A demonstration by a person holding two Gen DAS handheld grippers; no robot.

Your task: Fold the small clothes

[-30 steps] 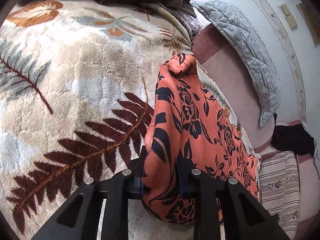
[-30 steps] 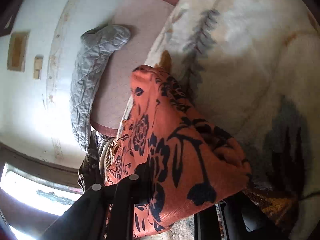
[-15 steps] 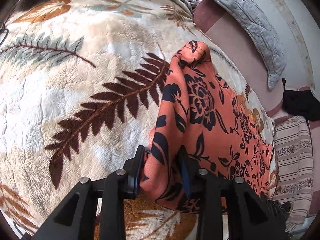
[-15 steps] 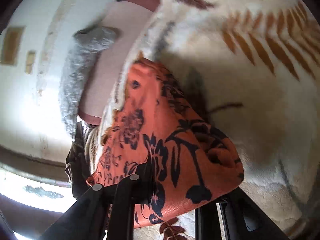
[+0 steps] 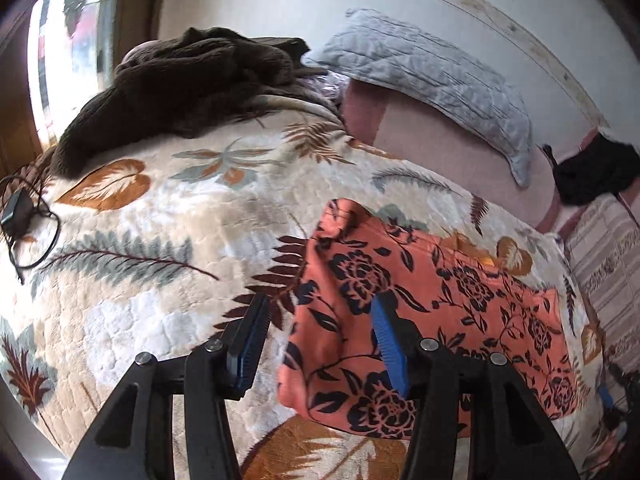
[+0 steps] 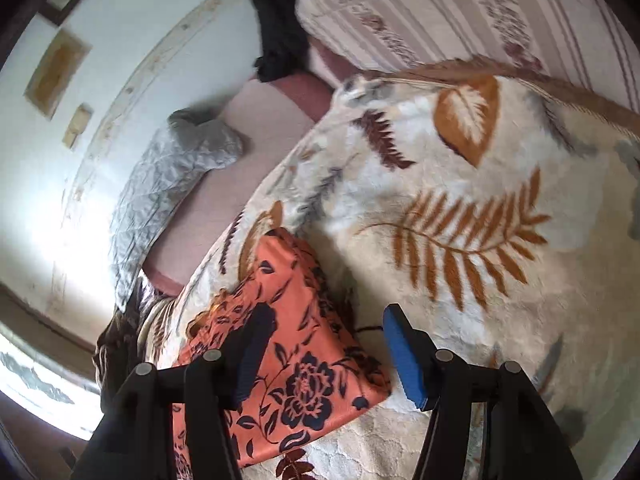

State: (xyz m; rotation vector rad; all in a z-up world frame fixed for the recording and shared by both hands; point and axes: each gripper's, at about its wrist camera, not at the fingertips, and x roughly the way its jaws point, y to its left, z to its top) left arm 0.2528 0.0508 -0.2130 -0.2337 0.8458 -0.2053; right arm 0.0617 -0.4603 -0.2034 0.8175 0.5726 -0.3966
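Note:
An orange garment with a black flower print (image 5: 436,312) lies flat on the leaf-patterned blanket (image 5: 168,264). My left gripper (image 5: 320,332) is open and empty, its jaws standing over the garment's left edge. In the right wrist view the same garment (image 6: 296,364) lies on the blanket (image 6: 460,240). My right gripper (image 6: 324,344) is open and empty just above the garment's near corner. The garment's left part is hidden behind the left finger (image 6: 248,356).
A dark brown fleece (image 5: 176,80) is heaped at the blanket's far edge. A grey quilted pillow (image 5: 432,76) leans on the wall. A black cloth (image 5: 592,172) and a striped cushion (image 5: 612,264) lie to the right. A black charger with cable (image 5: 18,216) lies at left.
Both grippers have opened and let go of the orange garment. It now lies flat on the blanket, and both grippers have pulled back and up from it.

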